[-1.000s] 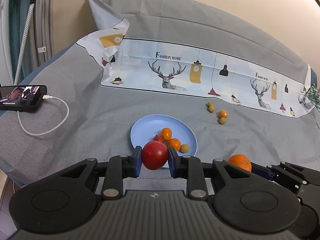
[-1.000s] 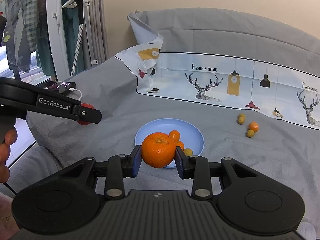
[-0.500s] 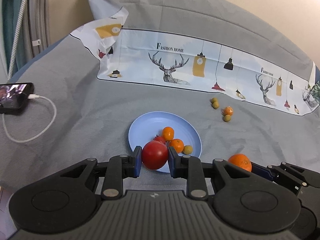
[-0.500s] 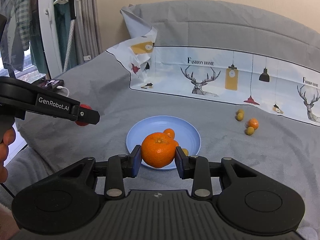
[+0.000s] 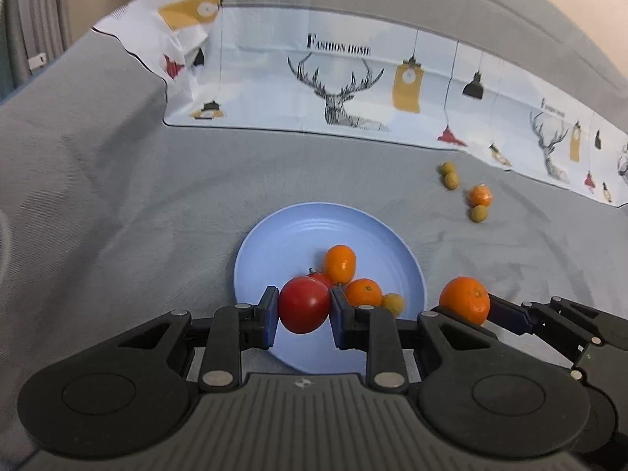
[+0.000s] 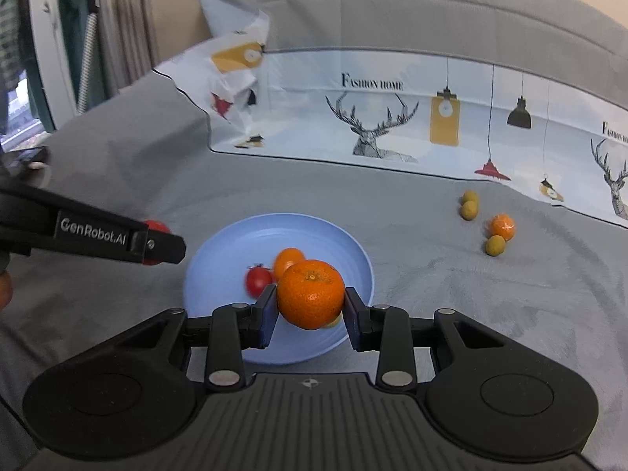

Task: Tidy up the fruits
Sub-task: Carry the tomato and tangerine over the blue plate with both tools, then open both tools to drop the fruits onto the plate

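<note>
While clamped, tomato (image 5: 304, 310) fills left gripper (image 5: 302, 314)

"FASHION HOME" showing in black capitals on printed cloth (image 5: 353, 90) with deer and lamps, repeating further right. "GenRobot.AI" reading in pale letters along side of left gripper (image 6: 157, 249) in right wrist view. Nothing else legible.

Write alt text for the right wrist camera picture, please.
A handheld black gripper clamps a mandarin orange above a blue plate holding small fruits, on a grey cloth. A second gripper with a red tomato reaches in from the left.
</note>
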`<state>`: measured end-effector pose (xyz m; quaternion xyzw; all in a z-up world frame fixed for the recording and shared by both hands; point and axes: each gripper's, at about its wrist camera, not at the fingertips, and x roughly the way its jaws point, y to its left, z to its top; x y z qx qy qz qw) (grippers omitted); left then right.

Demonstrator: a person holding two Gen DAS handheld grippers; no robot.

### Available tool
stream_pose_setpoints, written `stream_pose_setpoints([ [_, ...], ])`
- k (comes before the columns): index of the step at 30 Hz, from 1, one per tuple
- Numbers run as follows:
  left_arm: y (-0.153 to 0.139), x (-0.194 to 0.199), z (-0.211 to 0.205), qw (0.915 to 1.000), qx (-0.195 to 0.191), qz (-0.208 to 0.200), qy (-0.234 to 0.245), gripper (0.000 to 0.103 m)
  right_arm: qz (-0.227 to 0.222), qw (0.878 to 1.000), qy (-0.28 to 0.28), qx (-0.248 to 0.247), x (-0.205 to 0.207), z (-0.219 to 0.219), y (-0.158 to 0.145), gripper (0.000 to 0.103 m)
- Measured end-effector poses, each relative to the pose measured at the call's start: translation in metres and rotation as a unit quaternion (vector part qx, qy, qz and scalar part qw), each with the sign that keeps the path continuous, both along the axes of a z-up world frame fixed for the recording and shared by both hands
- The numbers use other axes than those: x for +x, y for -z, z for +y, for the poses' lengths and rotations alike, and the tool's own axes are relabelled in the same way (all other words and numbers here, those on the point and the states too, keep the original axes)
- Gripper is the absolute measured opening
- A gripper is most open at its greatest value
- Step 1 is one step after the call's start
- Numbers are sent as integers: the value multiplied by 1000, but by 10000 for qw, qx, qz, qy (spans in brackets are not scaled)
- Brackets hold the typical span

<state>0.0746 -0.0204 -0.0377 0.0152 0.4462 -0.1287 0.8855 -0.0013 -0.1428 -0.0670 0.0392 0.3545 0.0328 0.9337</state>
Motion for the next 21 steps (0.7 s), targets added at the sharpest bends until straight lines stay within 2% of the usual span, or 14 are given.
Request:
stream_pose_setpoints([
  [6, 31, 35, -9, 9996, 205, 180, -19, 30, 254, 9996, -62, -43, 36, -1, 29, 37],
  [13, 50, 58, -10, 9988, 383, 283, -60, 31, 369, 9992, -143, -71, 62, 2, 47, 37],
  [14, 51, 60, -9, 9987, 410, 285, -80, 35, 374, 9992, -153, -60, 65, 2, 48, 38],
  [15, 51, 62, -9, 9985, 448, 293, -89, 57, 364, 9992, -187, -36, 68, 3, 49, 38],
  [16, 49, 63, -8, 9984, 482, 284, -112, 83, 345, 9992, -214, -40, 71, 3, 49, 39],
  [17, 46, 62, -7, 9986, 455, 215, -161, 93, 323, 9992, -235, -72, 74, 4, 49, 44],
  [18, 41, 59, -5, 9989, 393, 106, -212, 102, 308, 9991, -290, -98, 77, 5, 48, 50],
  [20, 31, 51, -3, 9991, 325, -102, -241, 103, 253, 9989, -375, -141, 77, 7, 44, 69],
  [21, 28, 48, -3, 9991, 362, -108, -204, 103, 210, 9989, -370, -186, 75, 8, 41, 72],
])
